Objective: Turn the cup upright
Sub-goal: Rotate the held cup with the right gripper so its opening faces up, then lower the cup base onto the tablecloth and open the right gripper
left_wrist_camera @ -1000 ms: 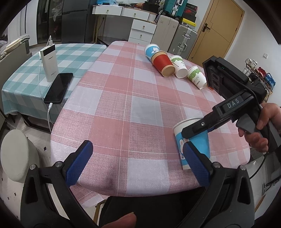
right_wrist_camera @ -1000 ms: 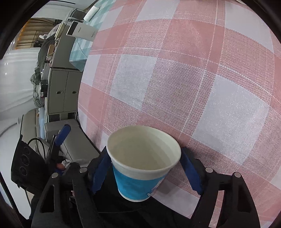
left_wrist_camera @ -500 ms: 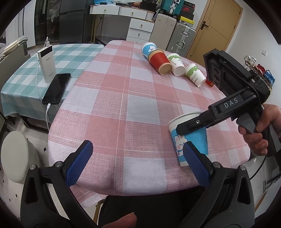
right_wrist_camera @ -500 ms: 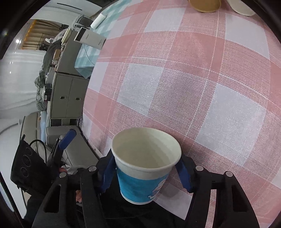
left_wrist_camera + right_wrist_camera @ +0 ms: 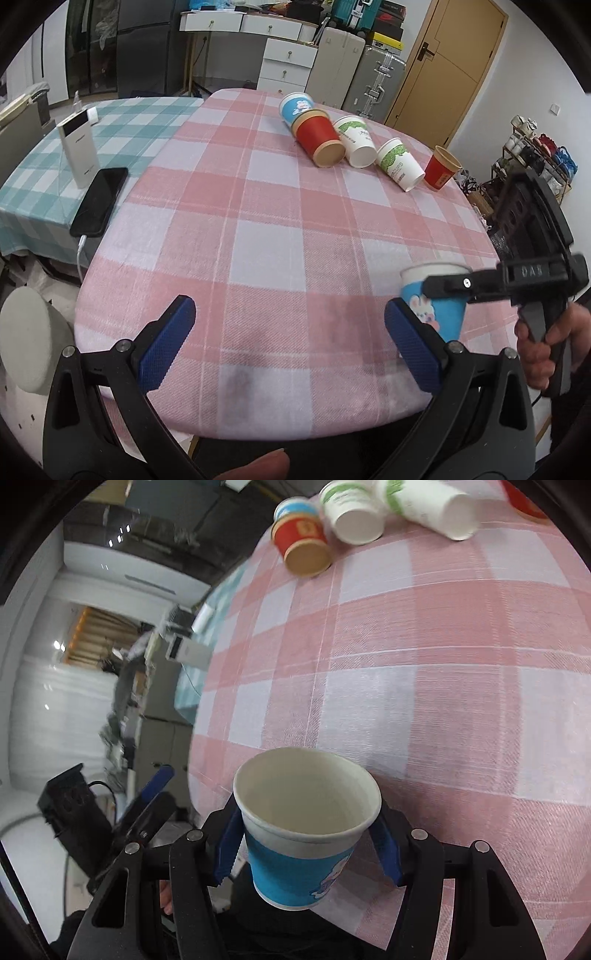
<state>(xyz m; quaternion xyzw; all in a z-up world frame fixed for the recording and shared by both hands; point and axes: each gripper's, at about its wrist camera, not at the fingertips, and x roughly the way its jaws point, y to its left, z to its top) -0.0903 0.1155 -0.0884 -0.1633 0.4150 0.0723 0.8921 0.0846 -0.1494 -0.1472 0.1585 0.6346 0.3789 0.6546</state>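
My right gripper (image 5: pixel 308 843) is shut on a blue paper cup (image 5: pixel 299 864) with a white rim and a rabbit picture. The cup is mouth-up, near the front right edge of the pink checked table (image 5: pixel 258 229). It also shows in the left wrist view (image 5: pixel 437 306), with the right gripper (image 5: pixel 454 284) across its rim. My left gripper (image 5: pixel 291 332) is open and empty above the table's front edge. Several cups lie on their sides at the far end: a red one (image 5: pixel 319 138), a blue one (image 5: pixel 295 107) and two white-and-green ones (image 5: pixel 356 142).
A small red cup (image 5: pixel 441 171) stands upright at the far right edge. A side table with a green checked cloth (image 5: pixel 44 162) on the left carries a phone (image 5: pixel 99 201) and a power bank (image 5: pixel 79 149). Drawers, suitcases and a door stand behind.
The right gripper has moved toward the right and front with the blue cup, and its view now tilts up to show the far cups. The left gripper stays open.
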